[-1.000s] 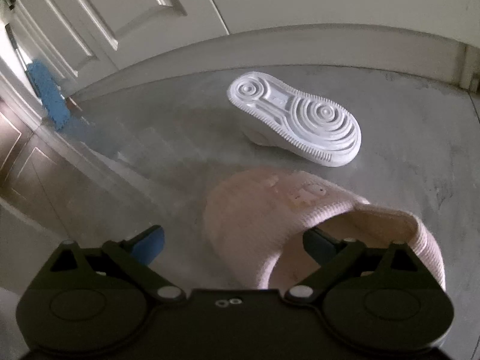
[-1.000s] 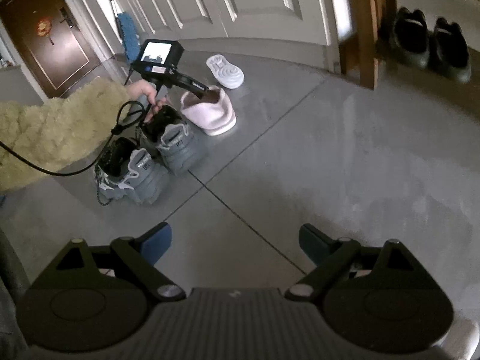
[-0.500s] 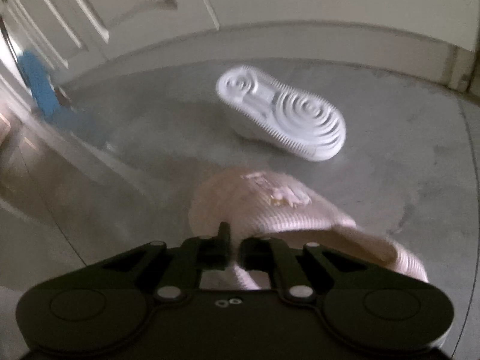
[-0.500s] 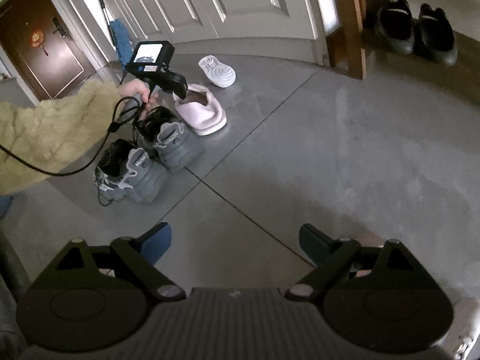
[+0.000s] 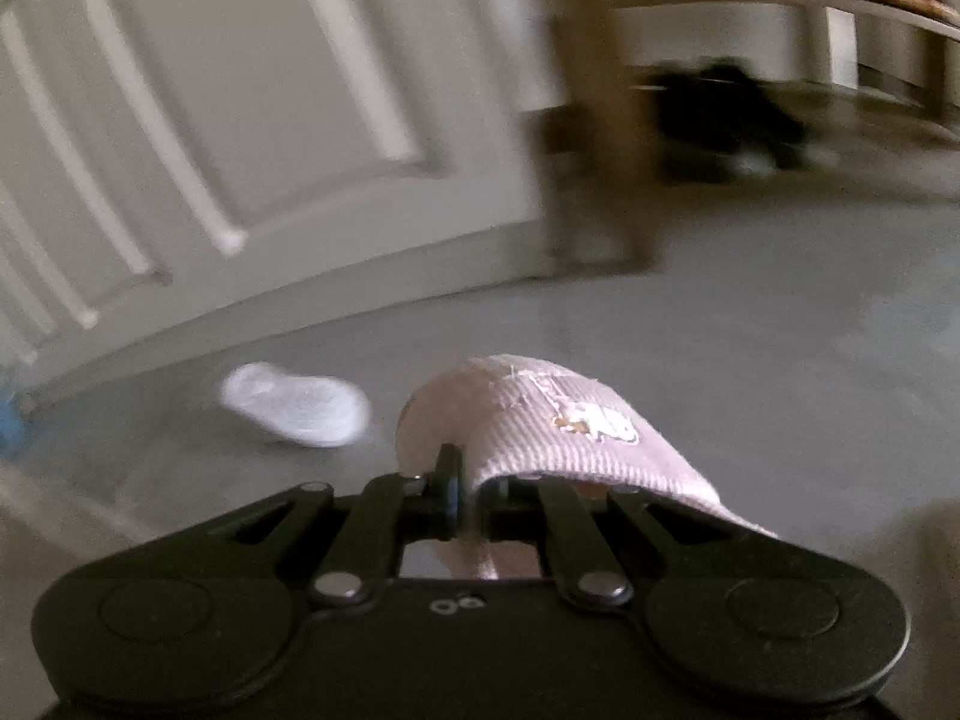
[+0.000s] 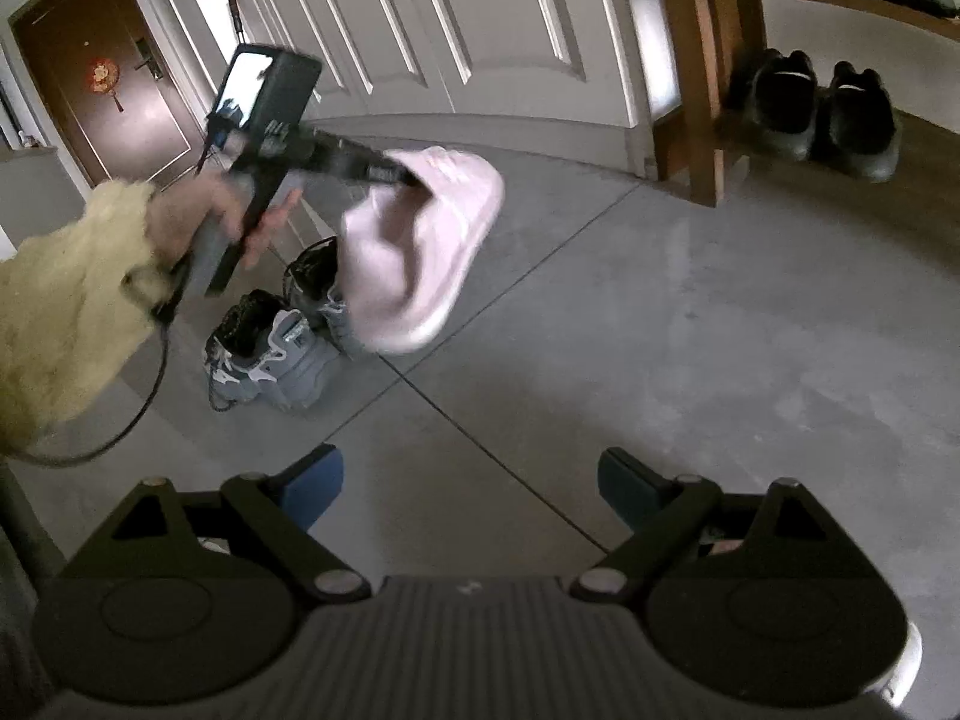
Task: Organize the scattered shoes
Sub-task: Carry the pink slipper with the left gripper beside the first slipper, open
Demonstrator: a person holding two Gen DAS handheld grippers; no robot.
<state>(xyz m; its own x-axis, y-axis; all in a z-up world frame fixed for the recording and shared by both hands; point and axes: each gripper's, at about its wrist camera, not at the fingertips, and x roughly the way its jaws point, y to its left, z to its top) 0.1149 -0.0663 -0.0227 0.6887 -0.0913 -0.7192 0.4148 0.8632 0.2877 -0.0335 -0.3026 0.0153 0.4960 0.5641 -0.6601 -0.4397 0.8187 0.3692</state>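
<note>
Pink ribbed-fabric slipper (image 6: 420, 240) is hanging off the grey tiled floor (image 6: 690, 330), above the grey sneakers (image 6: 282, 354). Left gripper (image 5: 465, 495) is pinching the slipper's upper edge, jaws nearly fully closed on it. Right gripper (image 6: 471, 483) is hovering wide open, holding nothing. Slipper is looking light and soft, sagging from the pinch; probably gripping deeper on the upper is steadier. White sneaker (image 5: 297, 411) is lying on its side by the door.

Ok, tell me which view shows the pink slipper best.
The right wrist view: the whole pink slipper hangs clear of the floor from the left gripper, slightly blurred. The left wrist view shows only its ribbed upper, close up, pinched at the opening's edge.
</note>
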